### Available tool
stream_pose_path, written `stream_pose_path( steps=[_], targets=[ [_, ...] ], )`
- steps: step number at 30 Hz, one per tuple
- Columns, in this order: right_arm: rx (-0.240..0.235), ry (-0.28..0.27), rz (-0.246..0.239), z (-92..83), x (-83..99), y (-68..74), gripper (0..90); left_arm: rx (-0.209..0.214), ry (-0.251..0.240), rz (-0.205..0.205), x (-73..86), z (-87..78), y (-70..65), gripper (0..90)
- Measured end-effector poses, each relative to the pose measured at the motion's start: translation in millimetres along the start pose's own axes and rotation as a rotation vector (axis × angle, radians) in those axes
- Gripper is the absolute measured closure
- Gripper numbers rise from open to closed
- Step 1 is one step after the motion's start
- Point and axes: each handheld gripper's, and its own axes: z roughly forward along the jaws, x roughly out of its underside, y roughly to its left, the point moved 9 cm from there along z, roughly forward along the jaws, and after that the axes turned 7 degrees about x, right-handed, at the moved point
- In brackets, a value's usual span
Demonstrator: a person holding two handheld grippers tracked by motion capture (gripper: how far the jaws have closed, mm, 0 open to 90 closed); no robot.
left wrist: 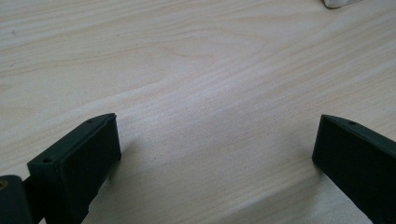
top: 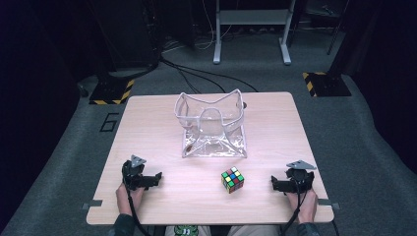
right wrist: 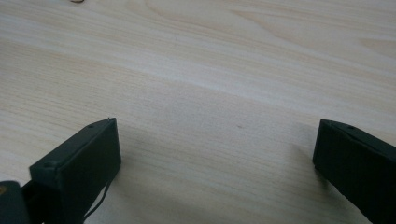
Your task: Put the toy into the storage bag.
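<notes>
Just left of the right gripper (top: 273, 184) lies the cube (top: 232, 179).

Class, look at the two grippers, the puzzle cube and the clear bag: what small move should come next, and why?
Probably the right gripper should slide toward the puzzle cube. Both it and the left gripper rest open on the table holding nothing, the cube sits nearer the right one, and the clear bag stands open behind it.

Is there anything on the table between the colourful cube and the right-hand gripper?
No. In the high view, only bare wood of the table lies between the cube and the right gripper.
</notes>
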Motion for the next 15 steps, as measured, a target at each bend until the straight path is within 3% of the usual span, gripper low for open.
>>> stream_pose_path(
  steps=[9,15],
  targets=[
    [-0.006,0.023,0.004,-2.1,0.8,4.3,0.0,-0.003,-0.001,0.001,-0.3,0.0,0.5,0.9],
    [-0.034,0.013,-0.021,-14.2,-4.9,21.3,0.0,-0.003,-0.003,0.001,-0.4,0.0,0.5,1.0]
  ],
)
